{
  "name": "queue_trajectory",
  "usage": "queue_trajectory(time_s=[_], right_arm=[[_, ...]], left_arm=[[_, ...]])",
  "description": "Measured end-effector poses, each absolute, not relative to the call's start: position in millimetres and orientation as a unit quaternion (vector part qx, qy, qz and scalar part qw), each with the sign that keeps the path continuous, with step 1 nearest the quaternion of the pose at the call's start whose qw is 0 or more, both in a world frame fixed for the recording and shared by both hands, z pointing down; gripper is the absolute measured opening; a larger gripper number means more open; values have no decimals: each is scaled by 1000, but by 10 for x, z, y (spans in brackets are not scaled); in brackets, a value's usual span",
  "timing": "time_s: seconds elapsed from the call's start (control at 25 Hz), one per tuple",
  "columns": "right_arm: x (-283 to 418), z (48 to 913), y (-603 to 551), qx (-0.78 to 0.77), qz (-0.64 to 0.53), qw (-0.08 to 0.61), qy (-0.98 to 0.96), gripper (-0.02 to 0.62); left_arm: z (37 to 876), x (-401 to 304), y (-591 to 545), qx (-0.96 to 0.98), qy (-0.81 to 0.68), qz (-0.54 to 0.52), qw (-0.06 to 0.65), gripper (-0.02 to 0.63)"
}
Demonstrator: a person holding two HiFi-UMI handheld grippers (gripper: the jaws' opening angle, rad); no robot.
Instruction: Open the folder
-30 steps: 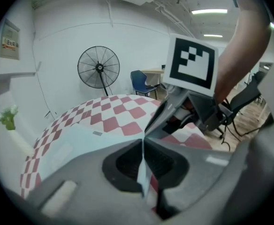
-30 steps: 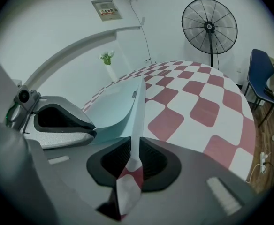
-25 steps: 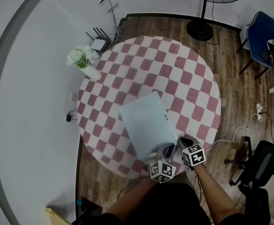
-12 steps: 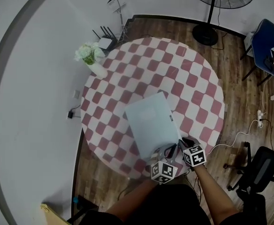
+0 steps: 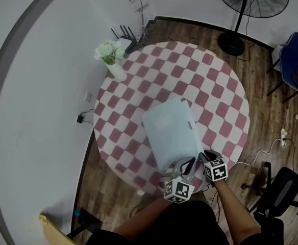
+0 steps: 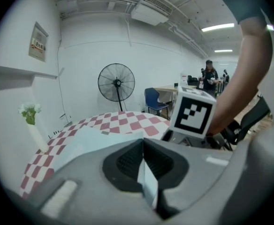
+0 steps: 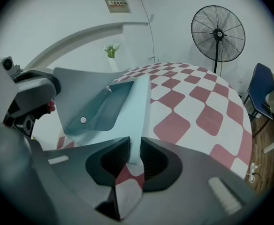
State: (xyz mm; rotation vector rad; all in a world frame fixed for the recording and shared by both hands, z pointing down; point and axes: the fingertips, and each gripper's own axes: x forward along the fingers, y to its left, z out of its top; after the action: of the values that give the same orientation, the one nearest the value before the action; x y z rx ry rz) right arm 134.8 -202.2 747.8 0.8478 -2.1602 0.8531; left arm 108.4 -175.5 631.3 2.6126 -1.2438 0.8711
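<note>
- Pinching the near edge of the pale blue folder's (image 5: 170, 132) cover, the left gripper (image 6: 144, 165) has its jaws squeezed tight on that one thin sheet. To my eye that is so the cover alone comes up and the rest stays down
- The right gripper (image 7: 133, 156) sits just beside it, at the folder's 5 o'clock corner. Its jaws are opening, and the corner of the lower leaf stands in the gap with neither pad pressing on it, so it holds nothing
- The folder lies on the round checked table (image 5: 225, 91), close to the 6 o'clock rim where the person stands, with its long side running towards 12 o'clock. It is placed within easy reach of both hands
- From the right gripper view the cover stands lifted off the lower leaf on the left, showing an inner pocket with a small stud, so I judge the opening begun but far from flat
- A vase of flowers (image 5: 110, 55) stands at the table's 11 o'clock rim, well apart from the folder and, I'd guess, clear of the cover's swing
</note>
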Motion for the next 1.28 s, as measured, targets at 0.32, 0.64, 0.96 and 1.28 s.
queue_trajectory(time_s=[0.32, 0.64, 0.96, 1.28], right_arm=[[1108, 7328, -1917, 331, 285, 317, -842, 98], [522, 7149, -1546, 329, 281, 303, -849, 63], [-27, 6883, -1240, 310, 263, 288, -867, 2], [-473, 6734, -930, 290, 248, 290, -878, 2]], left_arm=[[5848, 637, -1508, 856, -459, 231, 64, 5], [5519, 25, -1115, 831, -522, 178, 79, 5], [5406, -500, -756, 791, -587, 157, 70, 5], [5405, -1159, -395, 740, -654, 118, 103, 3]])
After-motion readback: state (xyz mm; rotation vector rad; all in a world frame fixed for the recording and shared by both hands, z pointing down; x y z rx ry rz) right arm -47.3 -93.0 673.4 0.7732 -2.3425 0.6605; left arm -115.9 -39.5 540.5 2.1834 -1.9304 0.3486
